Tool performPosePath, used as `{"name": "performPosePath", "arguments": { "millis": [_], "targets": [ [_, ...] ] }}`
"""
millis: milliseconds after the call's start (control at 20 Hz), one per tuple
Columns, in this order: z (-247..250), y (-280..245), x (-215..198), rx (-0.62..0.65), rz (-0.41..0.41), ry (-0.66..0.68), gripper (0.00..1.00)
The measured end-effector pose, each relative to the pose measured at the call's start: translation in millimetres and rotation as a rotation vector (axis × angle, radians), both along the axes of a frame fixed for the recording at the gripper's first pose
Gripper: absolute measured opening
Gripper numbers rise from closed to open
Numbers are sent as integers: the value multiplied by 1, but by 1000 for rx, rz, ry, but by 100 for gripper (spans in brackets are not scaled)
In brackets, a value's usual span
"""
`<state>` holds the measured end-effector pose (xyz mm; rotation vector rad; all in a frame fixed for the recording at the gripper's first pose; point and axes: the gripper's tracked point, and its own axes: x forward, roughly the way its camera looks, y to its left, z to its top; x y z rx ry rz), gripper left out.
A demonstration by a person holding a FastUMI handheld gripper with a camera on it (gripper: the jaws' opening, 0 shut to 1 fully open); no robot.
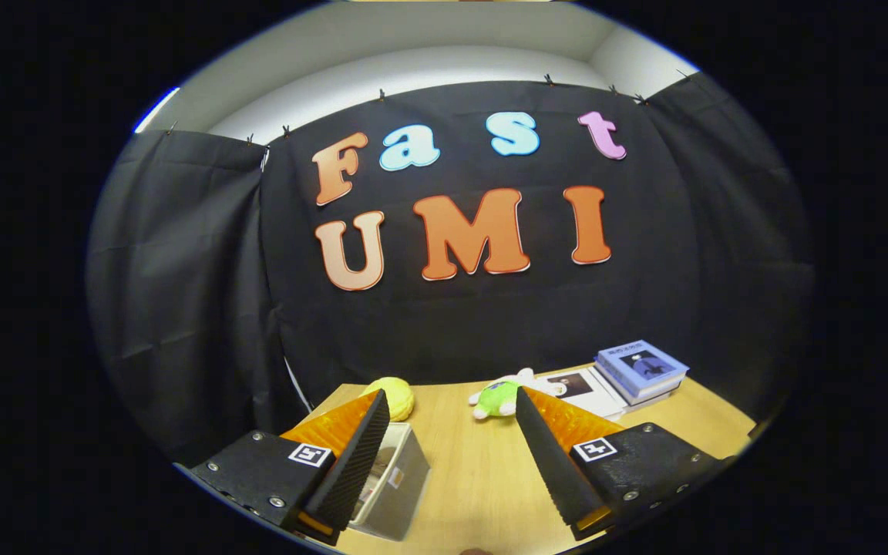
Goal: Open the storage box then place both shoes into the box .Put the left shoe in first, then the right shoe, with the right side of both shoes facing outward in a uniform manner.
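Wooden table (482, 470) beneath my tongs (452, 401), spread wide and holding nothing. Storage box (394, 482) beside one finger; green plush toy (499, 398), yellow toy (394, 395) and stacked books (639, 370) beyond.

We see a smooth, matt wood-grain table (482, 470); a translucent plastic storage box (394, 482); a soft plush toy (499, 398); glossy-covered paper books (639, 370); the open gripper (452, 455) shows ribbed fingers (355, 462); matt, creased cloth wall (182, 293).

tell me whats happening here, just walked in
A hand-held gripper hovers open and empty above a light wooden table. A clear plastic storage box sits just beside one finger, untouched. Beyond the fingers lie a green and white plush toy, a round yellow soft thing and a stack of blue books.
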<state>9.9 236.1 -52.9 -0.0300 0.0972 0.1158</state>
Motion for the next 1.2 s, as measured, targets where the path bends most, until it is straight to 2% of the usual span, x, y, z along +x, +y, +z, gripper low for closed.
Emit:
{"name": "performPosePath", "arguments": {
  "millis": [300,500,900,1200],
  "targets": [
    [42,-84,-26,-21,-51,-90,98],
    [45,-117,-29,7,-58,-96,98],
    [40,-147,-14,67,-68,-104,98],
    [44,-164,-15,60,-125,-107,98]
  ]
}}
